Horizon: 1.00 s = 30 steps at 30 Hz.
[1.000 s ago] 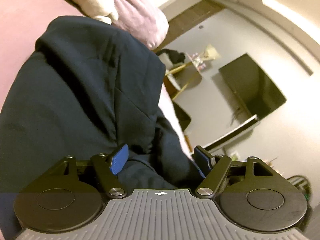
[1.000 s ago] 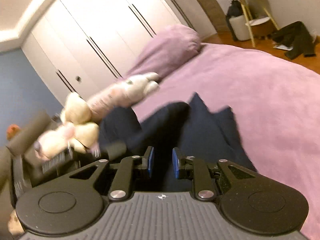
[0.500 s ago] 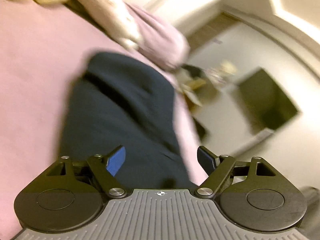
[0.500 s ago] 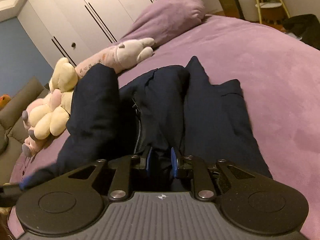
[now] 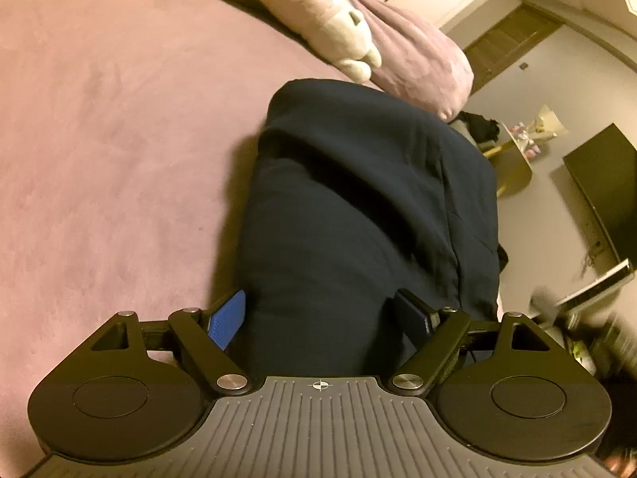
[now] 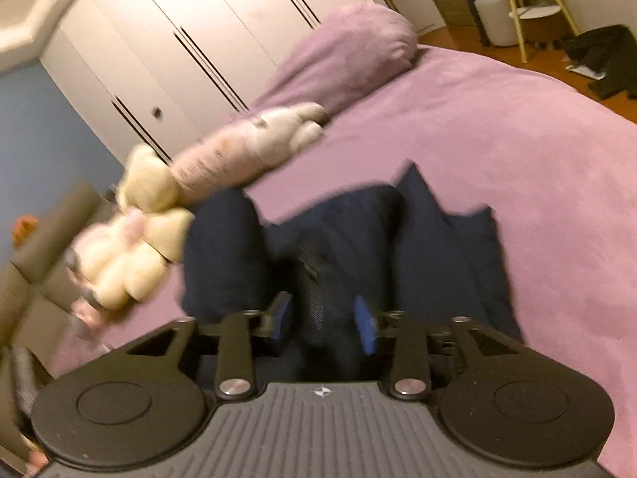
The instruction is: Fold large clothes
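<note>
Left wrist shows the left gripper (image 5: 322, 318) with jaws spread wide, a soft navy jacket (image 5: 358, 215) bulging between them on the plush purple bed (image 5: 103, 151). Right gripper (image 6: 324, 320) jaws are parted around its blurred zipper fold; wardrobe doors (image 6: 191, 40) stand beyond.

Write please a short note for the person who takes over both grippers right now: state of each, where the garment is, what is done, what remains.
Left gripper: open, fingers on either side of the dark navy zip-up garment, not clamped.
Right gripper: open, fabric between its fingers, not pinched.
Garment lies bunched on the purple bedspread, near the long pale plush toy.
Done: partly gathered, one side rolled over.
Left: flatten it, fold the sides in, then fold it in half.
</note>
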{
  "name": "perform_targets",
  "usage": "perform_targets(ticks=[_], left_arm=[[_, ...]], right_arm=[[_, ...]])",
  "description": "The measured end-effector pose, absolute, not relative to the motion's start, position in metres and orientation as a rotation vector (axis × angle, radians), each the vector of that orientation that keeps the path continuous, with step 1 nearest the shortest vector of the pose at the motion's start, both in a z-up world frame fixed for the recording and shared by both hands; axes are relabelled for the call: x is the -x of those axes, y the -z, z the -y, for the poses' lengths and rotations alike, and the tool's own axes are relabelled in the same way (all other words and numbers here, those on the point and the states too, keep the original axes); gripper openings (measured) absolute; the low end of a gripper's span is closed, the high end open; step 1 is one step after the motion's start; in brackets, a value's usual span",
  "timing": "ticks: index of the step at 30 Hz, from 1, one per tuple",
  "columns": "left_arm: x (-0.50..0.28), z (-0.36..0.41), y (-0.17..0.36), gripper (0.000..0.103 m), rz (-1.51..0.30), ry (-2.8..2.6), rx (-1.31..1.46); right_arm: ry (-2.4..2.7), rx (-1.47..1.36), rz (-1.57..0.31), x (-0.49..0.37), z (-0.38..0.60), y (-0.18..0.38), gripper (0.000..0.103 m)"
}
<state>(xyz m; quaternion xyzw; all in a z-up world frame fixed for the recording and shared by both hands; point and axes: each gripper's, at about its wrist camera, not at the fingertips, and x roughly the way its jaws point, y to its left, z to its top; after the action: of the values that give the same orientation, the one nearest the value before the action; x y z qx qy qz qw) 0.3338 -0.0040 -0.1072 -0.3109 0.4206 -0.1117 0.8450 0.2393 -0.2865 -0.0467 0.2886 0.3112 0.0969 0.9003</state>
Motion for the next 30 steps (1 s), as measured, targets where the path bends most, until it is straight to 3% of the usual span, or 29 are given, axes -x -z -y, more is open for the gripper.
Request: perform_targets(ticks=[2,9,10,12,13,16,21,25,27,30], left_arm=[[-0.334,0.005,0.108,0.085,-0.885,0.234,0.655],[-0.321,-0.001,0.106,0.089,-0.888,0.241,0.612],[-0.321,-0.001,0.106,0.089,-0.888,0.241,0.609],[-0.318,-0.001,0.104,0.087,-0.881,0.255,0.604],[-0.317,0.001,0.101,0.086,-0.874,0.262,0.590],[-0.308,0.011,0.086,0.085,-0.856,0.313,0.569],[-0.294,0.043,0.070,0.086,-0.813,0.454,0.570],[-0.297,0.073,0.085,0.087,-0.811,0.435,0.455],[-0.296,0.076,0.090,0.089,-0.796,0.413,0.423],[-0.293,0.074,0.091,0.090,-0.789,0.408,0.397]], right_arm=[[-0.231,-0.583,-0.675,-0.258,0.271,0.036,0.064],[-0.251,-0.465,-0.848,-0.334,0.217,0.044,0.063],[-0.253,-0.464,-0.860,-0.338,0.215,0.049,0.058],[-0.243,-0.418,-0.843,-0.339,0.211,0.056,0.028],[-0.222,-0.380,-0.832,-0.336,0.209,0.058,0.020],[-0.184,-0.289,-0.740,-0.312,0.209,0.048,0.013],[-0.067,-0.231,-0.577,-0.251,0.240,0.020,0.012],[0.034,-0.205,-0.661,-0.254,0.269,0.061,0.015],[0.024,-0.222,-0.679,-0.262,0.277,0.080,0.019],[0.040,-0.256,-0.670,-0.261,0.276,0.059,0.031]])
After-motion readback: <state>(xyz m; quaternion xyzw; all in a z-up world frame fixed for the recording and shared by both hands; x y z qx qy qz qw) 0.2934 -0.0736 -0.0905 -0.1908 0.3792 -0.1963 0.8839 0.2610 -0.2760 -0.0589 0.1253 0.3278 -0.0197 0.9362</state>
